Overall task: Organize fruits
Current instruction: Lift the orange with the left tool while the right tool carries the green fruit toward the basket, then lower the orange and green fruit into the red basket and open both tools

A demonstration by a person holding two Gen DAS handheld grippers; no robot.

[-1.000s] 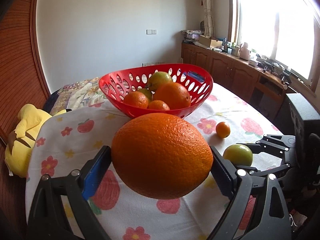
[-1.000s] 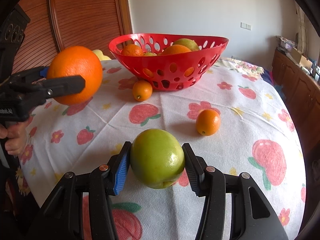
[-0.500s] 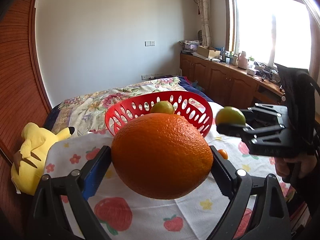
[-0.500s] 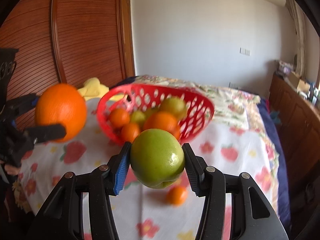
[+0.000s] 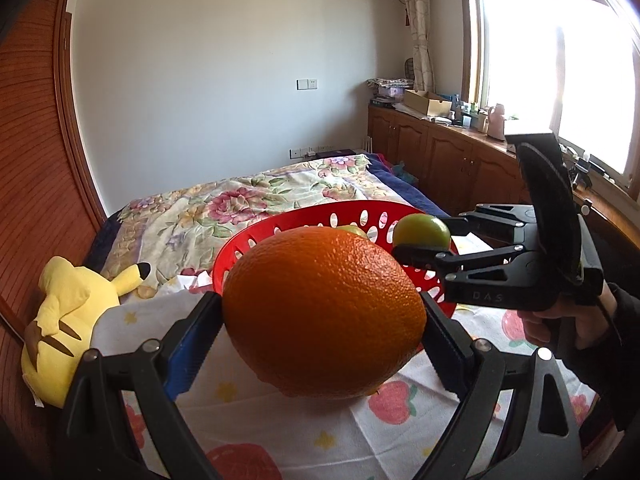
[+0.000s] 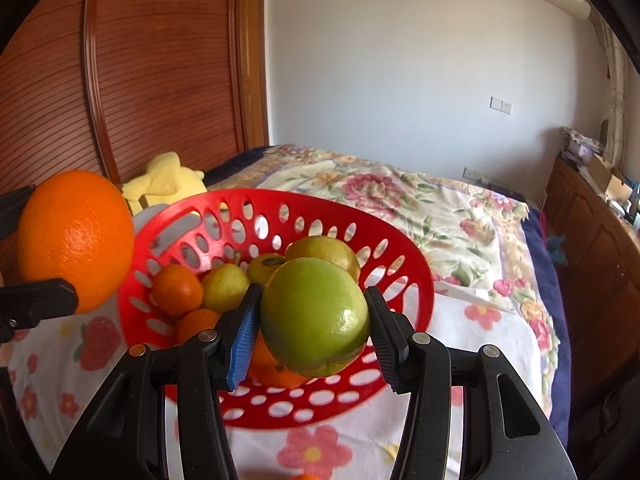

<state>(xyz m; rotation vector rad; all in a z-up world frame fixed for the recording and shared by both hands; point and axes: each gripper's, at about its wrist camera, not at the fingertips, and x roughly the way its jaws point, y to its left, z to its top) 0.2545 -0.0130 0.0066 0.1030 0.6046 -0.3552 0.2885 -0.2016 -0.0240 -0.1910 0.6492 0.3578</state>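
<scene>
Dimpled orange (image 5: 324, 316), perforated plastic basket (image 6: 416, 276).

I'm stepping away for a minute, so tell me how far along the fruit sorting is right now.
Partly done. The red basket already holds several small oranges and yellow-green fruits. In hand: the left gripper grips a large orange, and the right gripper grips a green apple above the basket's near side. Left: release both into the basket. An orange fruit peeks in at the right view's bottom edge, probably still on the tablecloth.
</scene>
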